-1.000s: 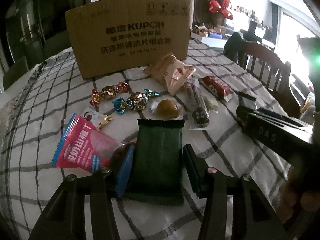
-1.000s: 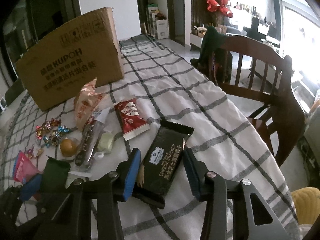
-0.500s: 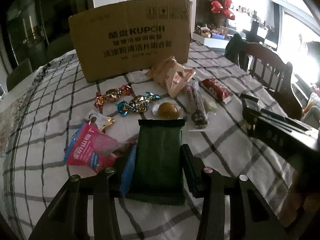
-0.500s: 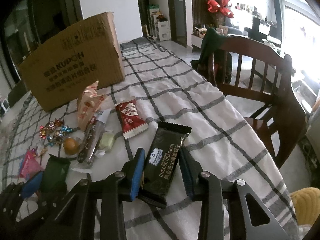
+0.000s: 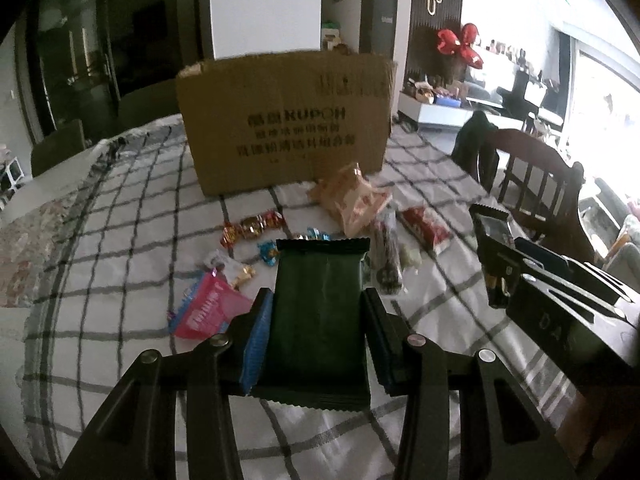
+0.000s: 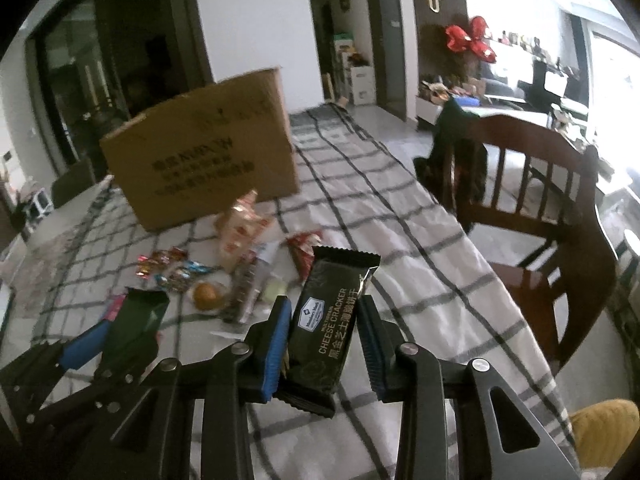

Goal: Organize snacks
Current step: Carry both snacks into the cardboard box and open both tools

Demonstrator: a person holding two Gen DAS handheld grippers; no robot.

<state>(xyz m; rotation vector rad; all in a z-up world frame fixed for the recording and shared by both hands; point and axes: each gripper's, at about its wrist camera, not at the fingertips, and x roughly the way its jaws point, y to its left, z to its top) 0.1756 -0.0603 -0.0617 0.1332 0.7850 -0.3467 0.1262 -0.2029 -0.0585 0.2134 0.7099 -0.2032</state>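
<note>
My left gripper (image 5: 318, 308) is shut on a dark green snack packet (image 5: 318, 312) and holds it above the checked tablecloth (image 5: 120, 248). My right gripper (image 6: 324, 314) is shut on a black cheese cracker packet (image 6: 334, 316), also lifted off the cloth; it shows in the left wrist view (image 5: 494, 264) too. The left gripper with its green packet (image 6: 138, 320) shows at the lower left of the right wrist view. A brown cardboard box (image 5: 286, 120) stands at the back of the table, also in the right wrist view (image 6: 200, 164).
Loose snacks lie on the cloth: a pink packet (image 5: 206, 312), wrapped candies (image 5: 252, 226), a beige bag (image 5: 352, 200), a red packet (image 5: 426, 226), a dark stick packet (image 5: 386, 256), a round orange sweet (image 6: 206, 294). A wooden chair (image 6: 532, 200) stands at the table's right edge.
Both grippers have risen with their packets, lifting them off the cloth. The view of the box has moved lower and nearer the centre.
</note>
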